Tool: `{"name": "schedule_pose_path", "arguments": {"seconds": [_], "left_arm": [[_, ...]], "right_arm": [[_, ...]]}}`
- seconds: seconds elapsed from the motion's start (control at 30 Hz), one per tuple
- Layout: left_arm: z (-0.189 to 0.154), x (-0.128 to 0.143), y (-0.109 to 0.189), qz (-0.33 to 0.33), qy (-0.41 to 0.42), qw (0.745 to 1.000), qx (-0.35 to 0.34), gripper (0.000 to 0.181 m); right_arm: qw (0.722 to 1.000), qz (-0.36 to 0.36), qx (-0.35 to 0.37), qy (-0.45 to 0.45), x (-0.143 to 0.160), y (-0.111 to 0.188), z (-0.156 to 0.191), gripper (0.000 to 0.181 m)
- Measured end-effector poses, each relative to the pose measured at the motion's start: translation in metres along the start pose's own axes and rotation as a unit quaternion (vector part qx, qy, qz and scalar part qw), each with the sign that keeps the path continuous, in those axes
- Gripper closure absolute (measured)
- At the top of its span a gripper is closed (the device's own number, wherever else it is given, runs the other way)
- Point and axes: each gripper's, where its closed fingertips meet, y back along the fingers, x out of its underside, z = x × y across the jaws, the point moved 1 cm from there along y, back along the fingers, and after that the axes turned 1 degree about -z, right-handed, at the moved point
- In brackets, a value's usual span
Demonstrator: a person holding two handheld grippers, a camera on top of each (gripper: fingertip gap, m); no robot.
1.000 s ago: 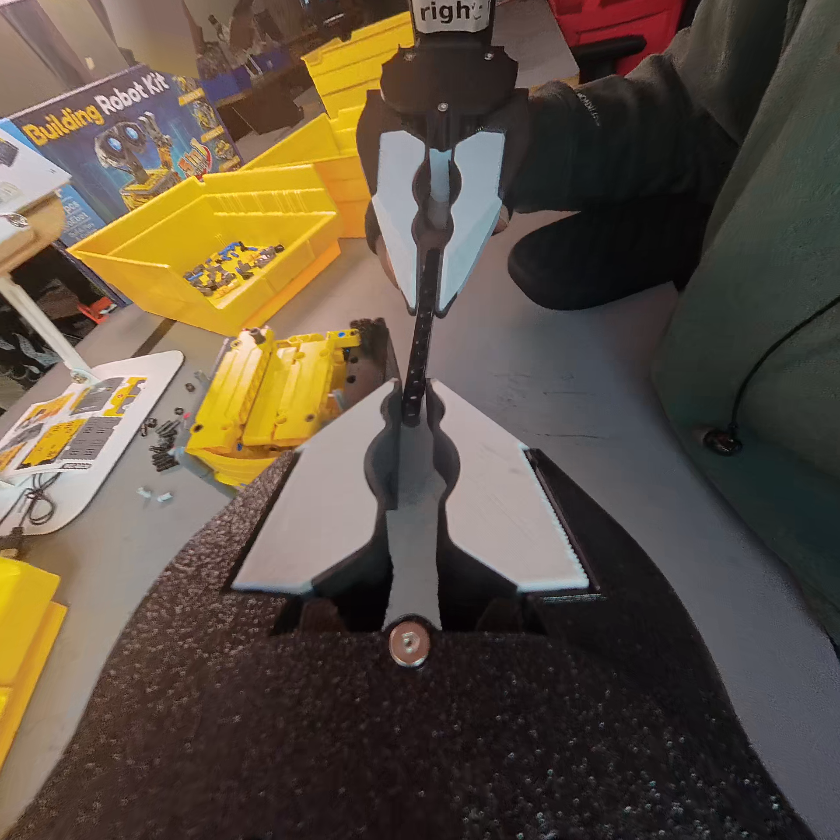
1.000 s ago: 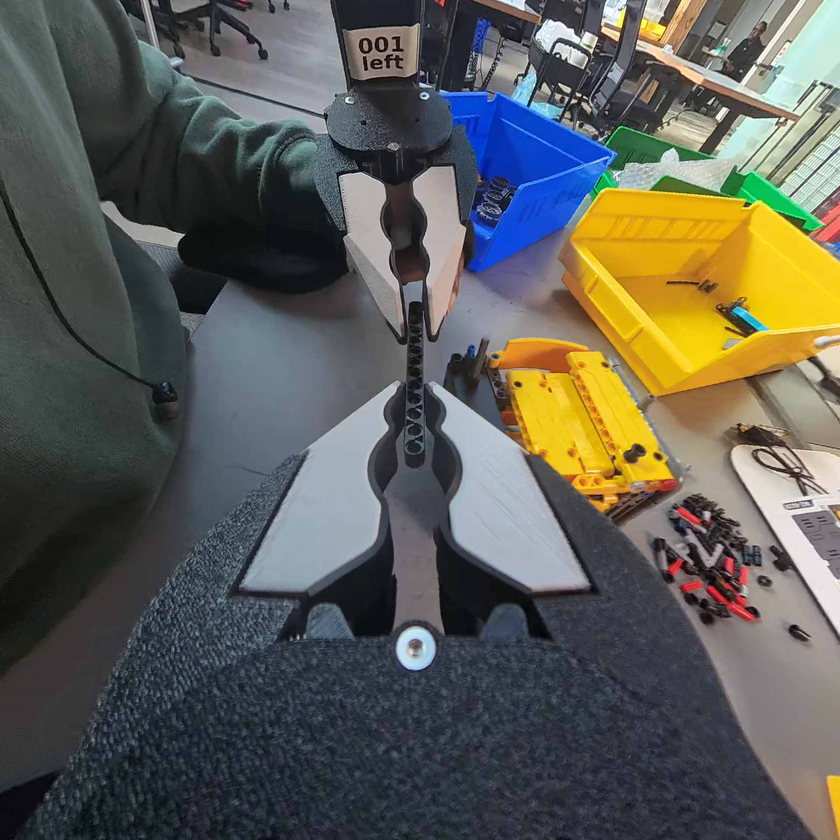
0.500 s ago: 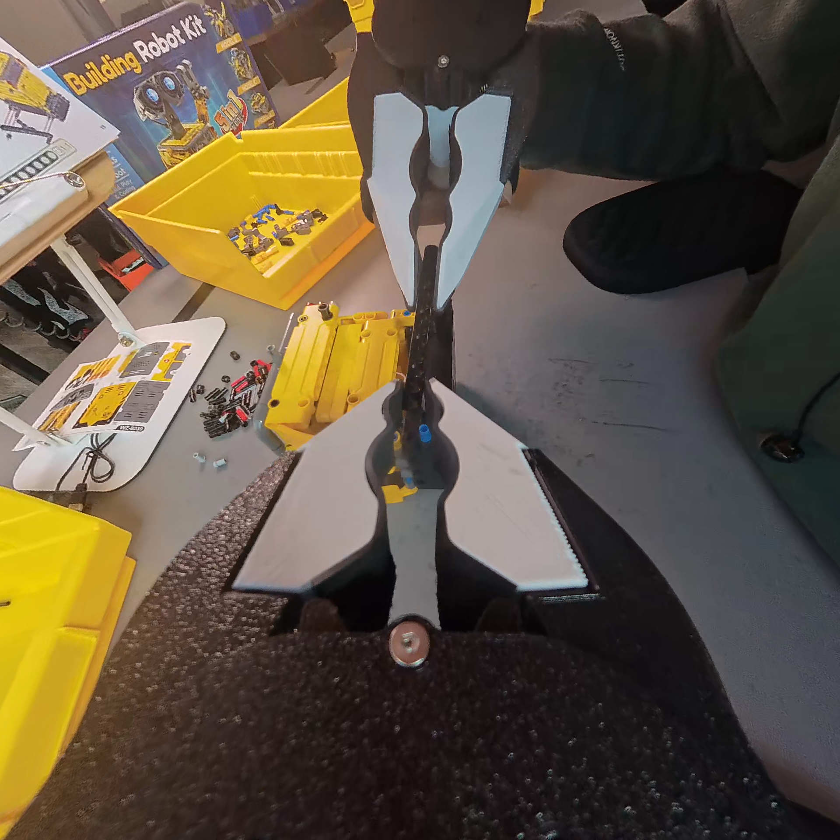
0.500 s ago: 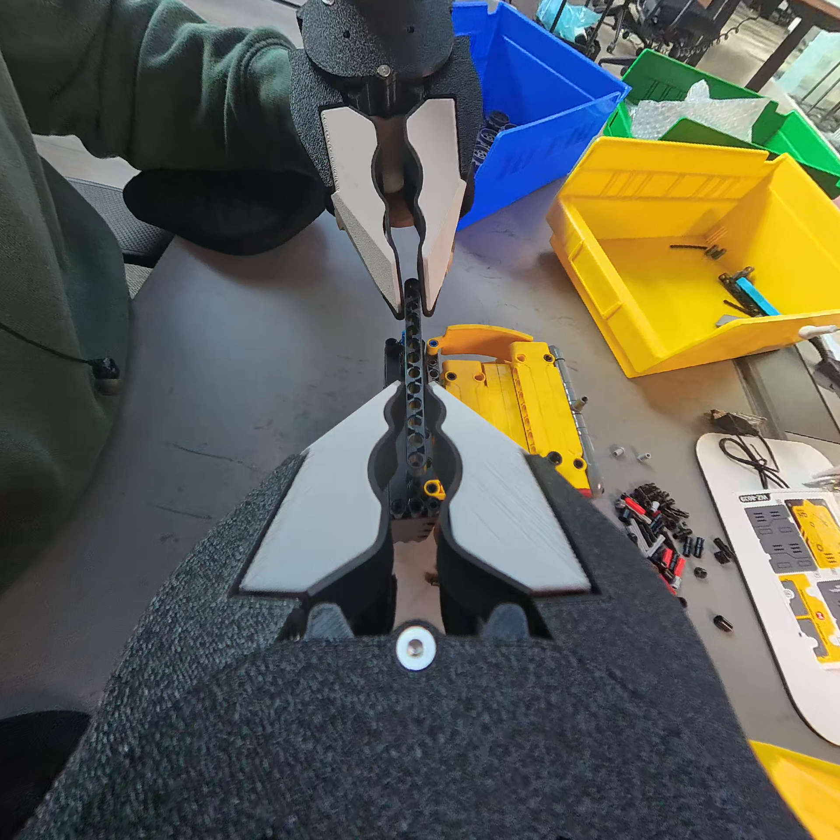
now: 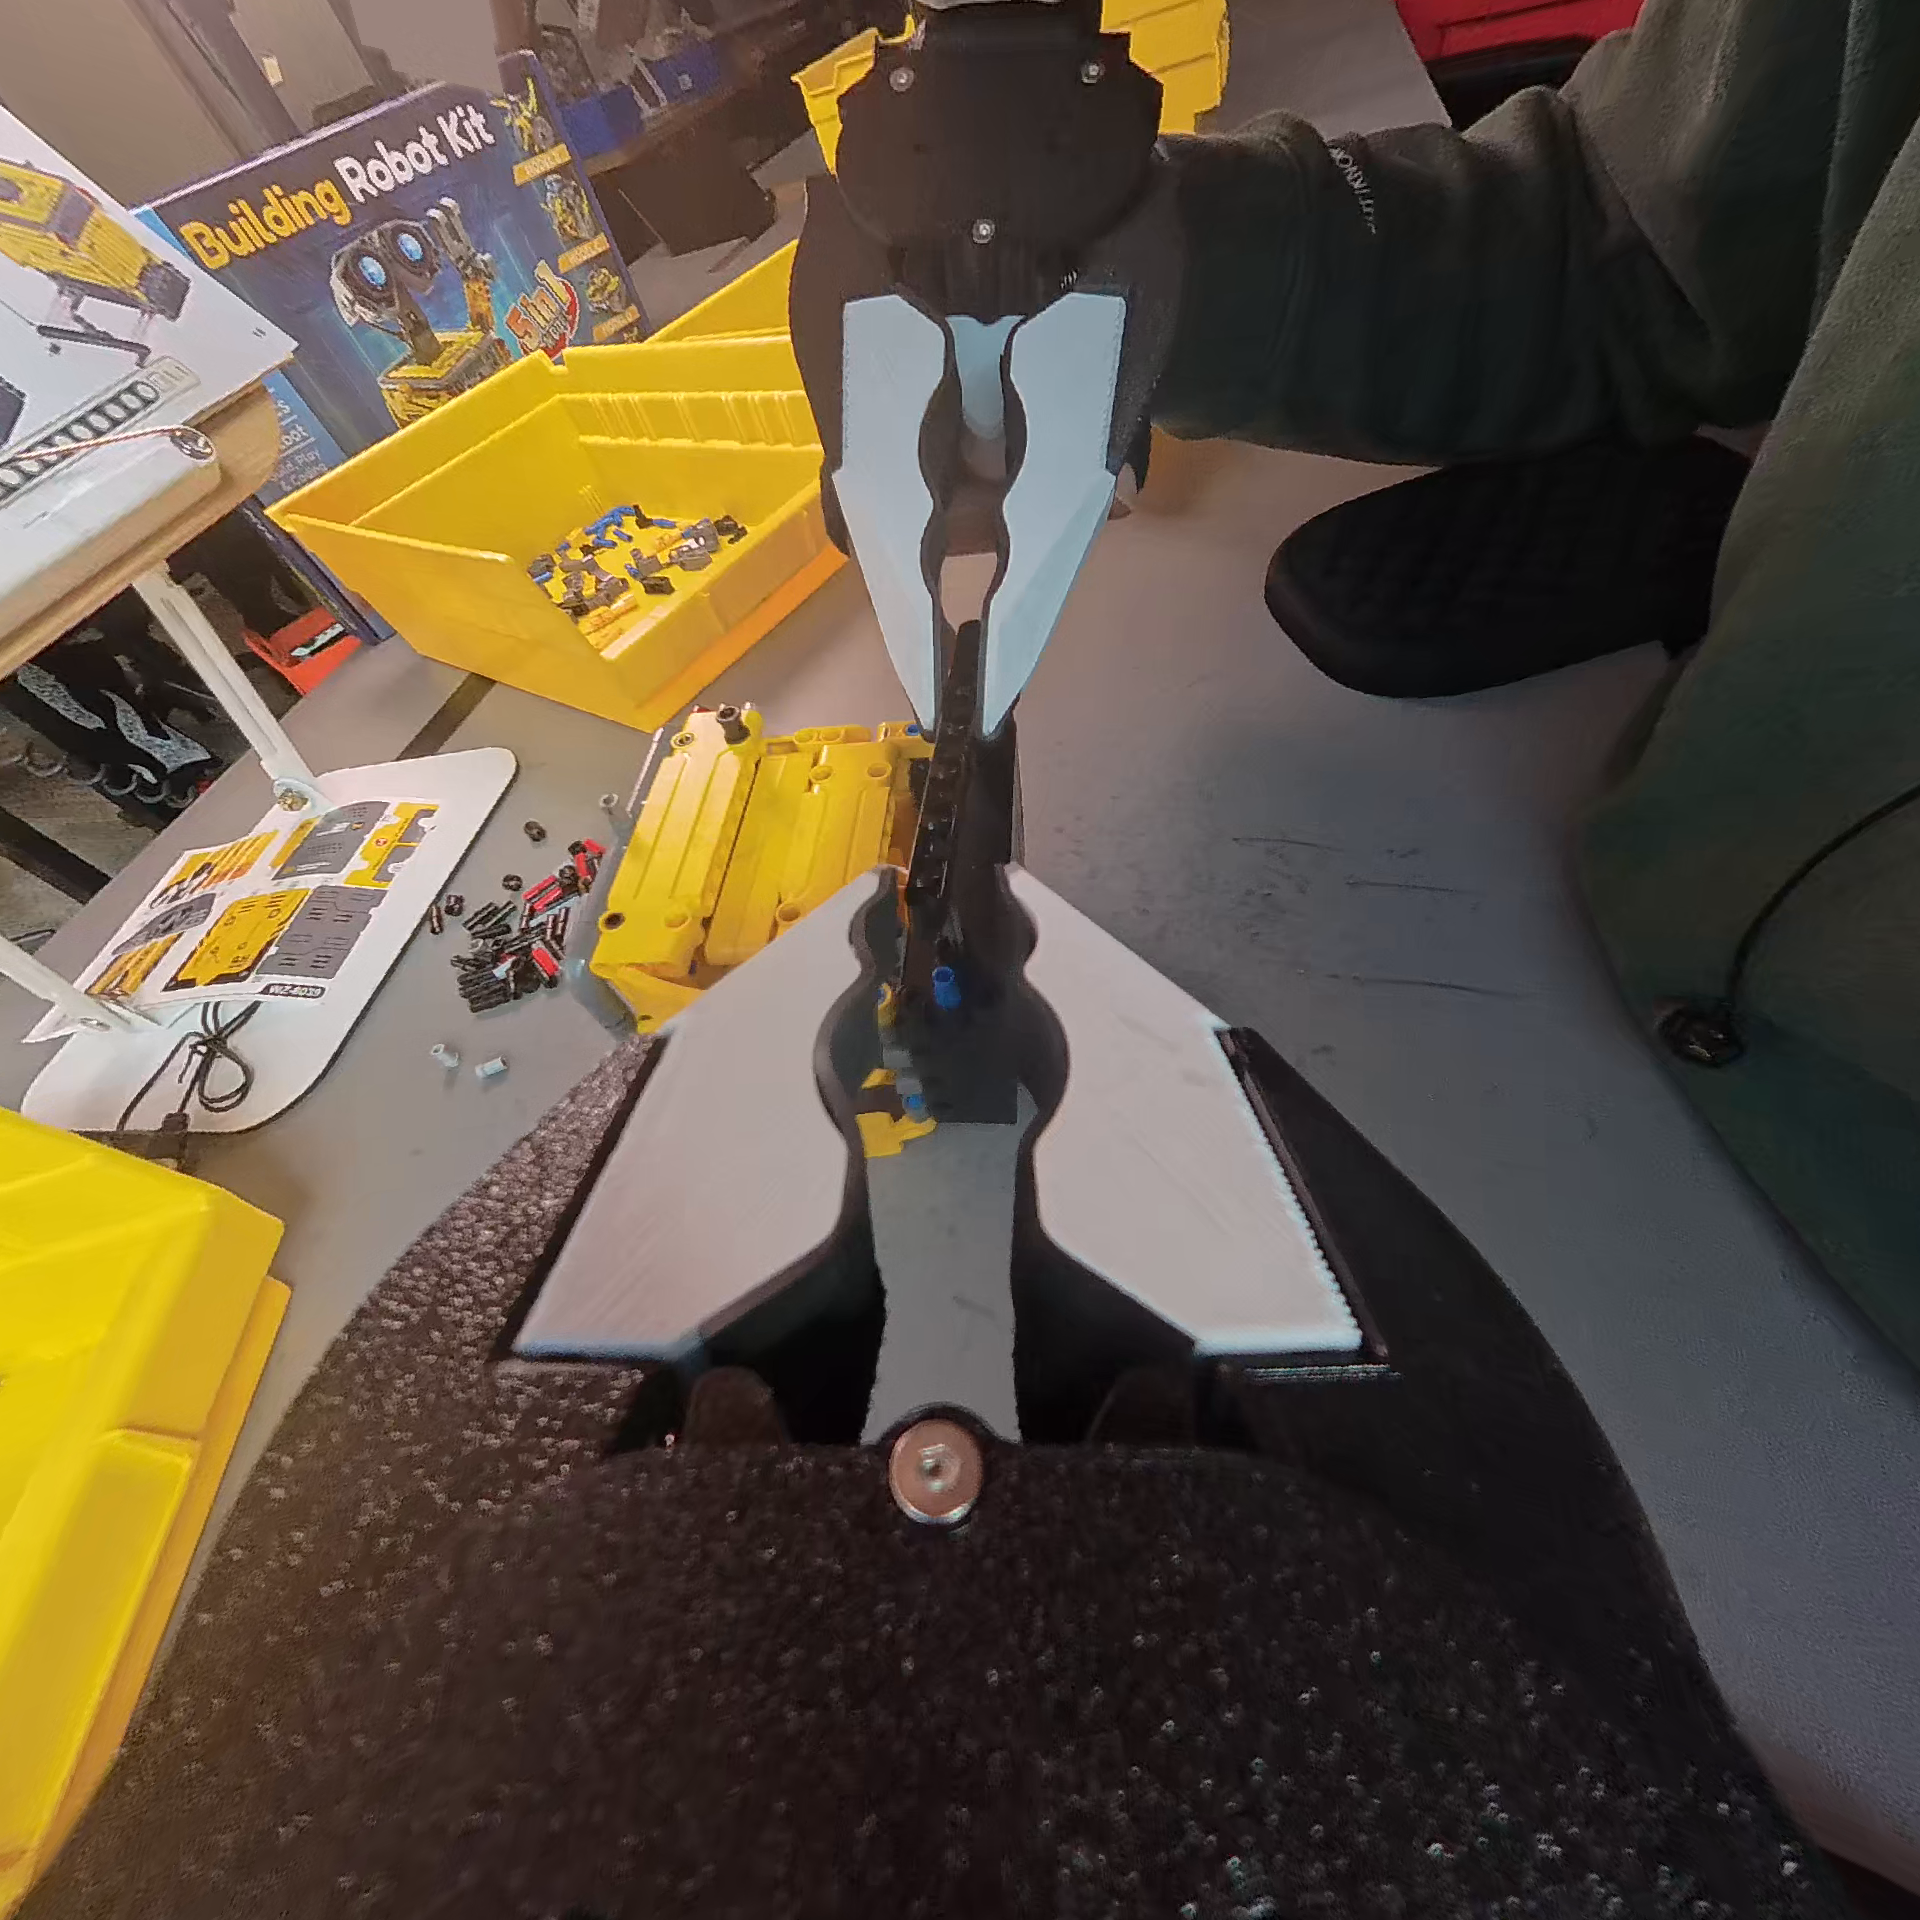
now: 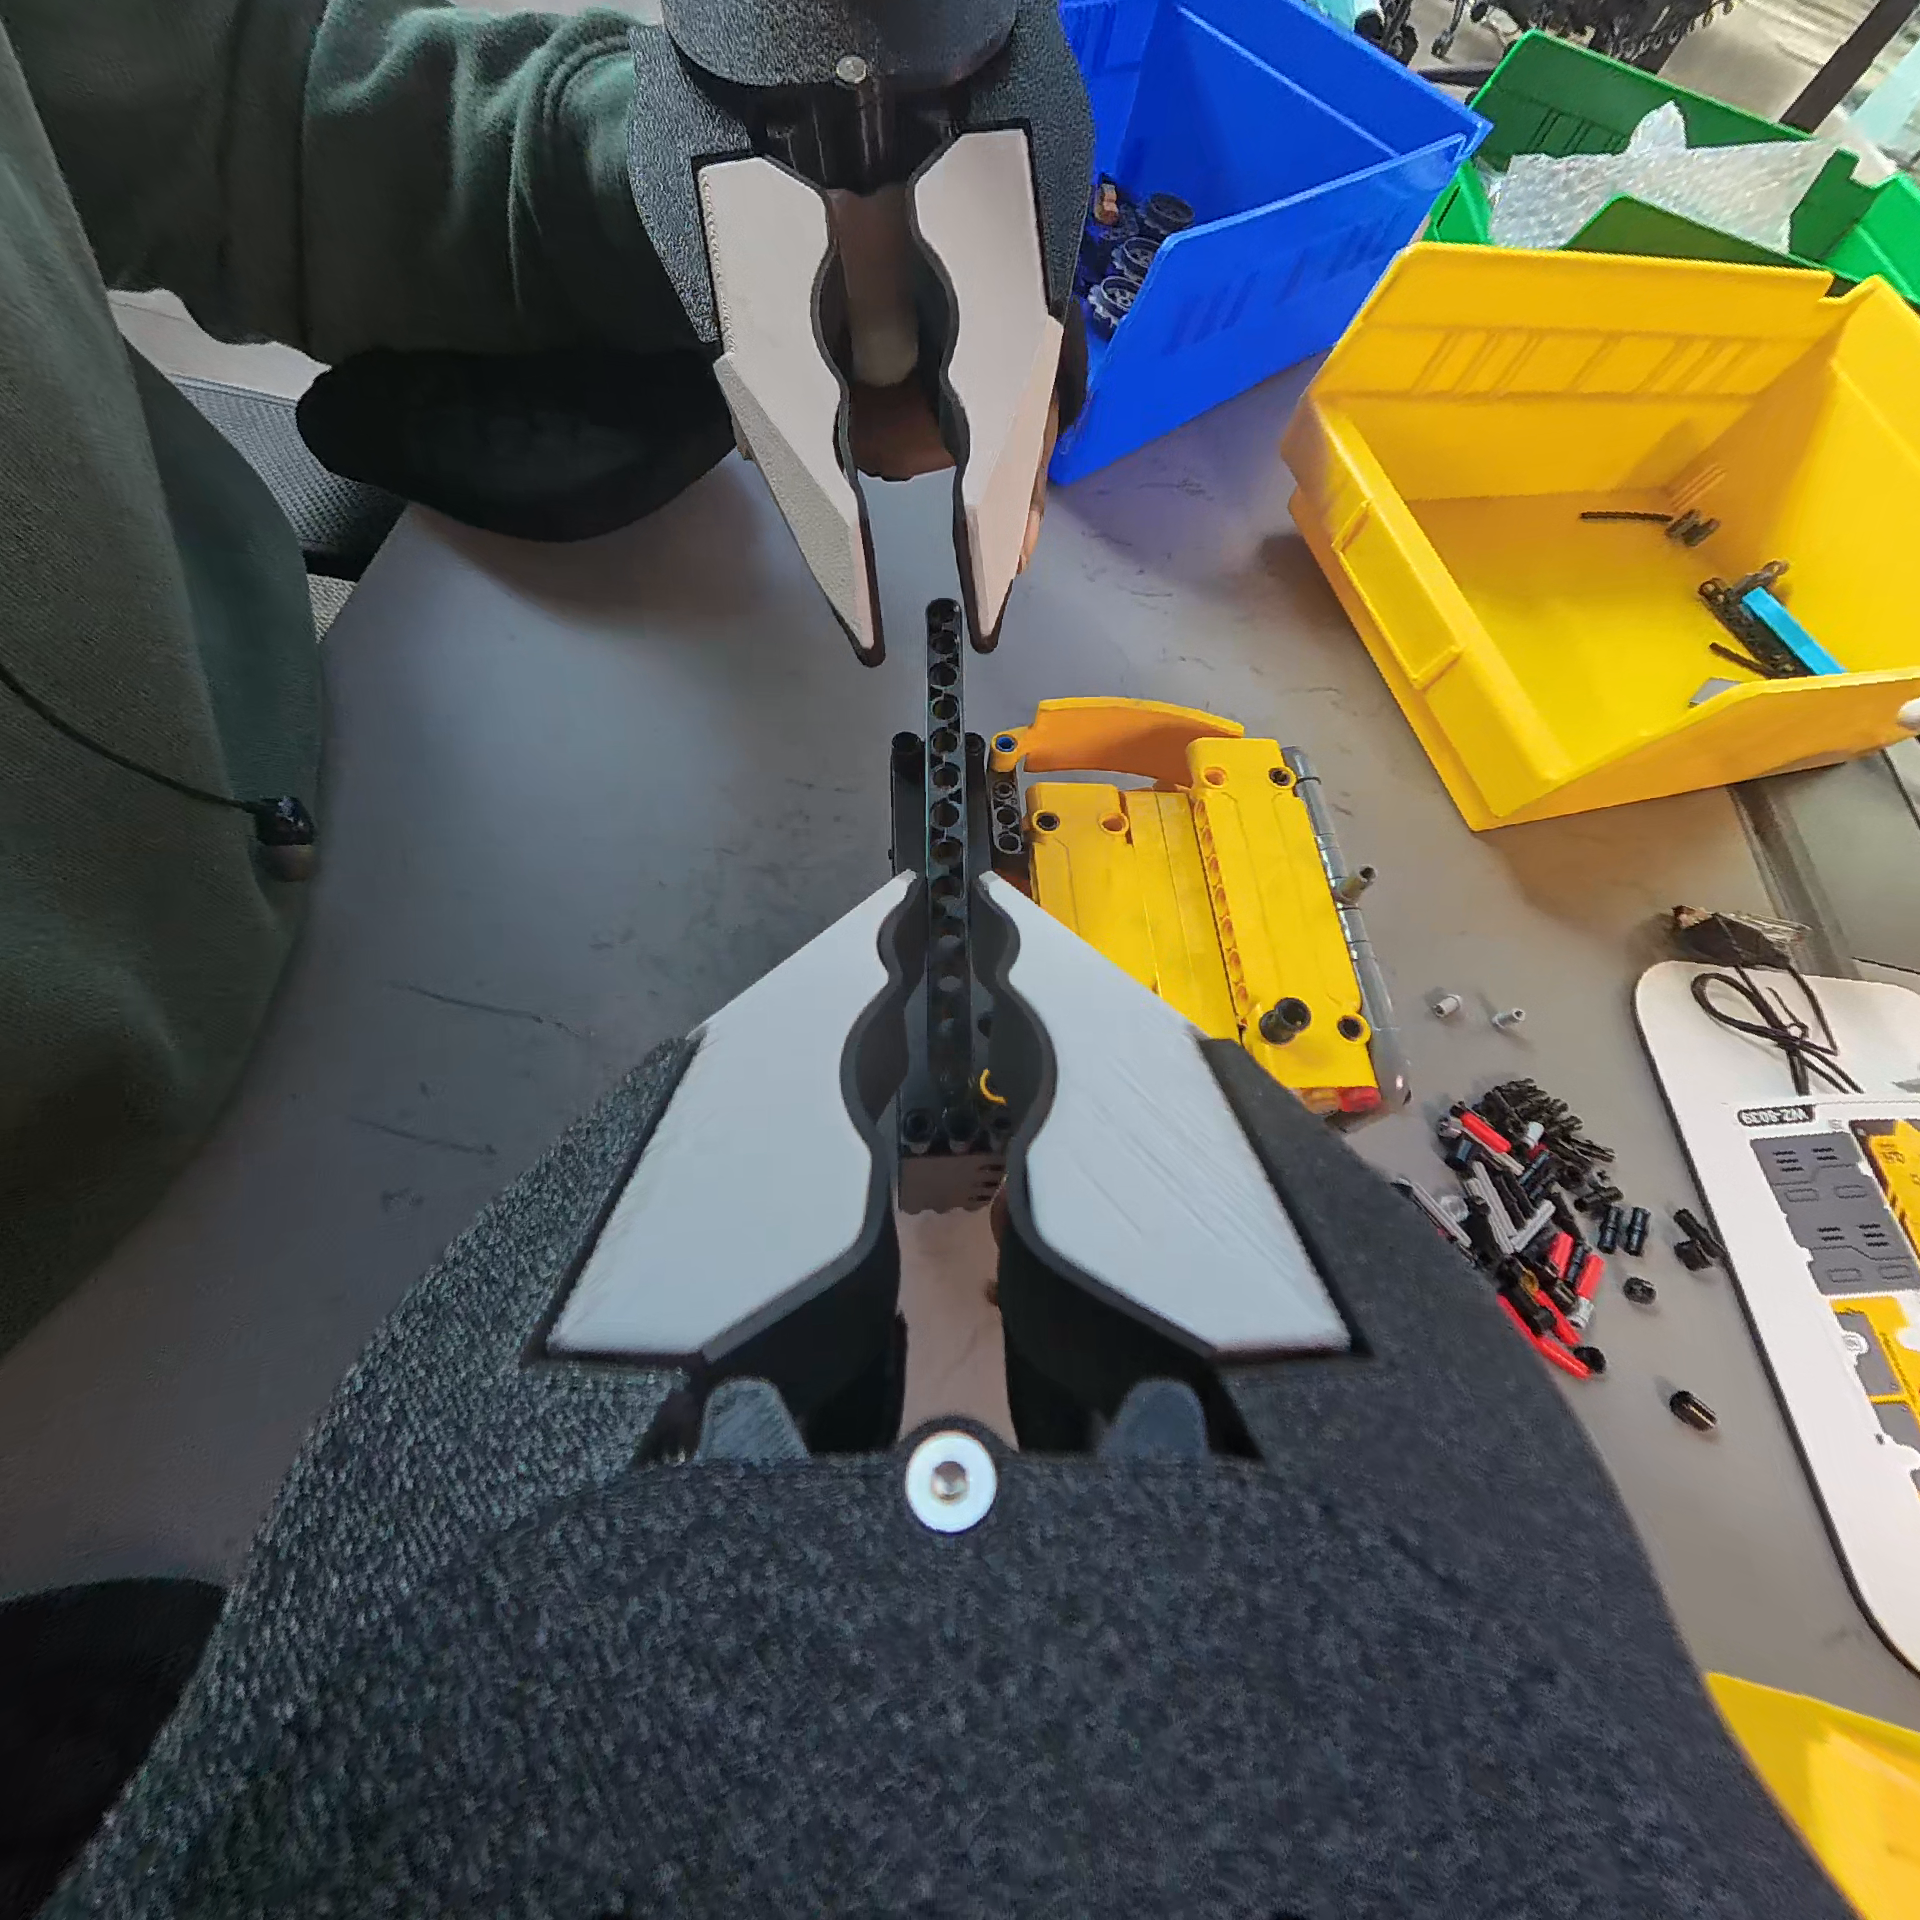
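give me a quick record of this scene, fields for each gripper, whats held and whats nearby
left gripper: jaws slightly open around one end of the black holed beam
right gripper: jaws shut on the beam's other end
close by: yellow and black brick model on grey table
also on table: loose pins, yellow bin

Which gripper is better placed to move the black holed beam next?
Right, probably. The right gripper is shut on the black beam. The left gripper only straddles the beam's far end: its jaws stand apart with gaps on both sides, so it would have to close first.
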Motion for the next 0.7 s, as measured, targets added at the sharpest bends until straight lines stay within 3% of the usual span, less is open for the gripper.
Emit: {"name": "schedule_pose_path", "arguments": {"seconds": [0.2,0.7], "left_arm": [[0.0042,0.0004,0.0027,-0.007,0.011,1.000,-0.009,0.174],[0.0036,0.0044,-0.0015,-0.018,0.042,0.999,0.005,0.175]], "right_arm": [[1.000,0.002,-0.003,0.001,-0.0004,-0.0018,-0.0006,0.174],[0.999,-0.031,-0.006,-0.004,-0.0046,0.0020,-0.0052,0.173]]}}
